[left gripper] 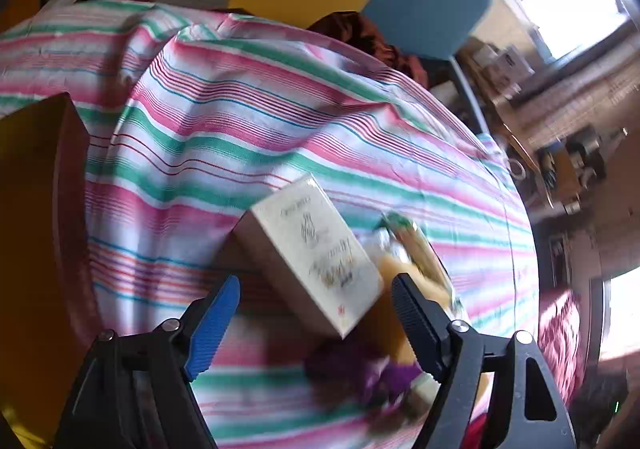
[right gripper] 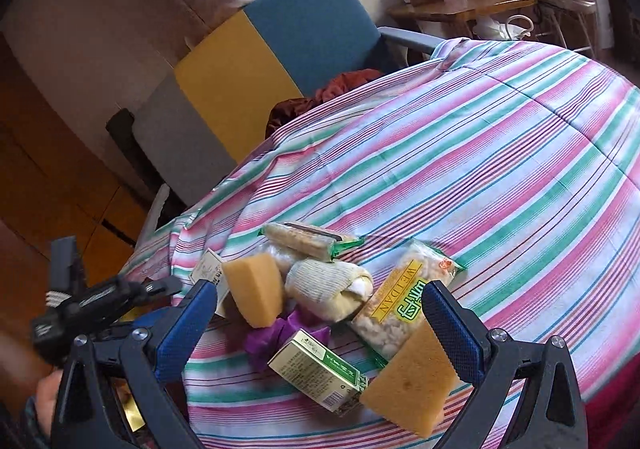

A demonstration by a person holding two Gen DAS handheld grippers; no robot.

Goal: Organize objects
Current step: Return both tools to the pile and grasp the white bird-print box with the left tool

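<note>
**Both grippers wide over a heap near the table's edge**

The left gripper (left gripper: 316,301) hangs with its jaws spread wide and nothing pressed between them; a white box (left gripper: 310,255) lies tilted on the striped cloth (left gripper: 240,121) in the gap ahead of them, touched by neither pad. The view is blurred there, so the purple scrap (left gripper: 384,373) and the yellowish things beside the box are hard to tell apart.

The right gripper (right gripper: 320,313) also stands open, gripping nothing. Between and ahead of its fingers sits the heap: a wedge of sponge (right gripper: 254,289), a rolled cloth (right gripper: 328,289), a bag of puffed snacks (right gripper: 400,301), a wrapped bar (right gripper: 308,241), a green and gold box (right gripper: 320,373) and a second sponge (right gripper: 412,381) close to the right pad.

The heap crowds the near edge of the table. Beyond it the cloth runs bare to the far rim, where a blue chair (right gripper: 316,29) stands close.
</note>
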